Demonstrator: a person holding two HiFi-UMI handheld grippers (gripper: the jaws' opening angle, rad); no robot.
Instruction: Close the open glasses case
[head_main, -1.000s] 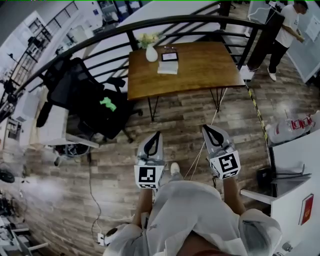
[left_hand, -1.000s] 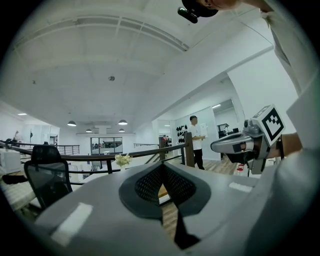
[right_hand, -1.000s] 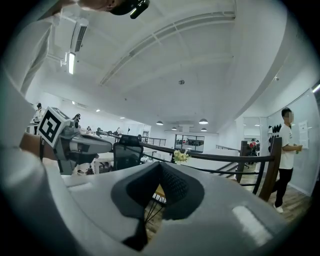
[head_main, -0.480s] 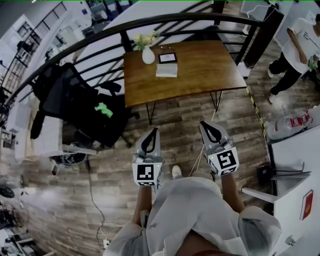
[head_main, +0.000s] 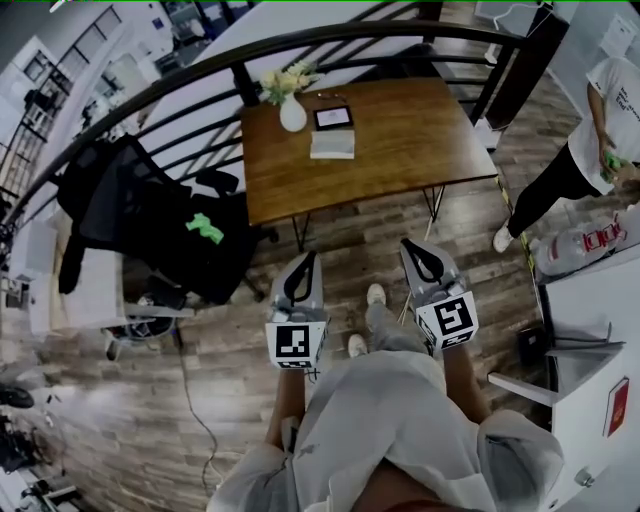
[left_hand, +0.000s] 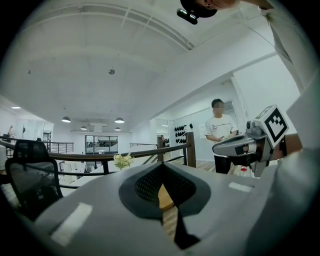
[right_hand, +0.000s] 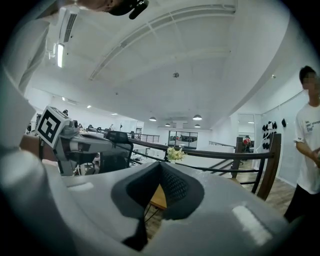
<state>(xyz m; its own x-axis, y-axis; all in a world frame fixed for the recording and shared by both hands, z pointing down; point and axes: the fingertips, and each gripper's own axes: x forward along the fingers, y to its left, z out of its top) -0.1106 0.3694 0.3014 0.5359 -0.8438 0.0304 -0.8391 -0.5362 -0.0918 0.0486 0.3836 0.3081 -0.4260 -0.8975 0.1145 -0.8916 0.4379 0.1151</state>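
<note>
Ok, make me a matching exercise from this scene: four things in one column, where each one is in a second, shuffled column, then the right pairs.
Things
1. white round vase of pale flowers
2. small bright green object
3. left gripper
4. person in a white T-shirt

Places
A. on the black office chair
B. standing at the head view's right edge
C. on the brown wooden table, at its far left corner
D. over the plank floor, short of the table, jaws together

Pairs: 1-C, 2-A, 3-D, 4-B
</note>
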